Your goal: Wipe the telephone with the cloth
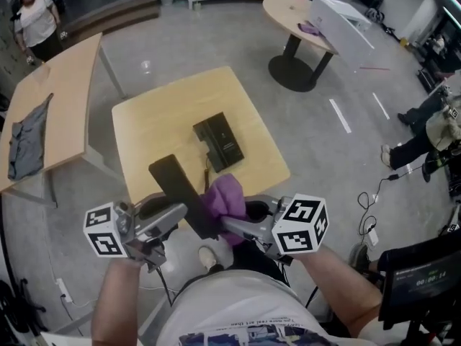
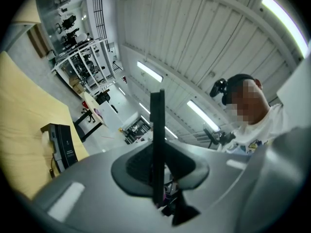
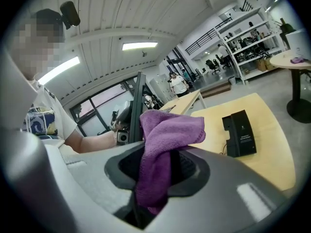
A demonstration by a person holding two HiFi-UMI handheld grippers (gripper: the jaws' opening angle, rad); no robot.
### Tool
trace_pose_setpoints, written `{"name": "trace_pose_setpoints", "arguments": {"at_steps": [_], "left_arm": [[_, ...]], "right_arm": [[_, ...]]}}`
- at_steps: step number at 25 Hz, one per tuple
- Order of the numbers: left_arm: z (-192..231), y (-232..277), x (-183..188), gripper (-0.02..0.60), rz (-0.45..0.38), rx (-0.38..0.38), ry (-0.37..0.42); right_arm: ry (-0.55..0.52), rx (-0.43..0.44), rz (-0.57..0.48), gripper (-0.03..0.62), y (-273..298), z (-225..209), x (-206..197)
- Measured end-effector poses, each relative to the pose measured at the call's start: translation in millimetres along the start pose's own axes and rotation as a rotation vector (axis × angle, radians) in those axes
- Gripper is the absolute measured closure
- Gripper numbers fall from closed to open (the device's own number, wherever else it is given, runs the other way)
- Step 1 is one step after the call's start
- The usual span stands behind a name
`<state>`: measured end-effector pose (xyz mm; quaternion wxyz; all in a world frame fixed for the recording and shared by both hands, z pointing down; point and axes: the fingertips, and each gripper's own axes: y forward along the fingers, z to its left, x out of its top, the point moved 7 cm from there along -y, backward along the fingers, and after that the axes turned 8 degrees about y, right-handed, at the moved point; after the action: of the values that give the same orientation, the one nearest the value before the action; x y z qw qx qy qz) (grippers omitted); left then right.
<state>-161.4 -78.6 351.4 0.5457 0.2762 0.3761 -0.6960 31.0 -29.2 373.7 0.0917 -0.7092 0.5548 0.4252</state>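
Note:
The black telephone base (image 1: 220, 141) lies on the square wooden table (image 1: 151, 125), its cord trailing toward me. The flat black handset (image 1: 184, 193) is lifted off it and tilted, with my left gripper (image 1: 186, 213) shut on its lower end. In the left gripper view the handset (image 2: 157, 130) stands edge-on between the jaws. My right gripper (image 1: 232, 223) is shut on a purple cloth (image 1: 227, 197), which rests against the handset's right side. The right gripper view shows the cloth (image 3: 163, 140) bunched between the jaws, the handset (image 3: 137, 106) just behind it and the base (image 3: 240, 134) further off.
A long wooden table (image 1: 68, 92) at the left carries a grey garment (image 1: 29, 139). A round table (image 1: 295, 13) stands at the back right. One person stands at the far left (image 1: 36, 20), another sits at the right (image 1: 425, 125). Cables lie on the floor at the right.

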Motion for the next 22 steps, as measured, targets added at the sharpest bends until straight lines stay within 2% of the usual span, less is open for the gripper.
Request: {"name": "trace_pose_setpoints", "arguments": {"at_steps": [10, 17, 22], "left_arm": [[24, 5, -9, 0.497, 0.021, 0.014, -0.020], [48, 9, -13, 0.497, 0.022, 0.078, -0.067], [78, 17, -18, 0.497, 0.026, 0.130, -0.114]], "right_arm": [[0.010, -0.050, -0.047, 0.477, -25, 2, 1], [0.006, -0.098, -0.088, 0.477, -48, -1, 17], [-0.018, -0.163, -0.123, 0.477, -62, -16, 32]]}}
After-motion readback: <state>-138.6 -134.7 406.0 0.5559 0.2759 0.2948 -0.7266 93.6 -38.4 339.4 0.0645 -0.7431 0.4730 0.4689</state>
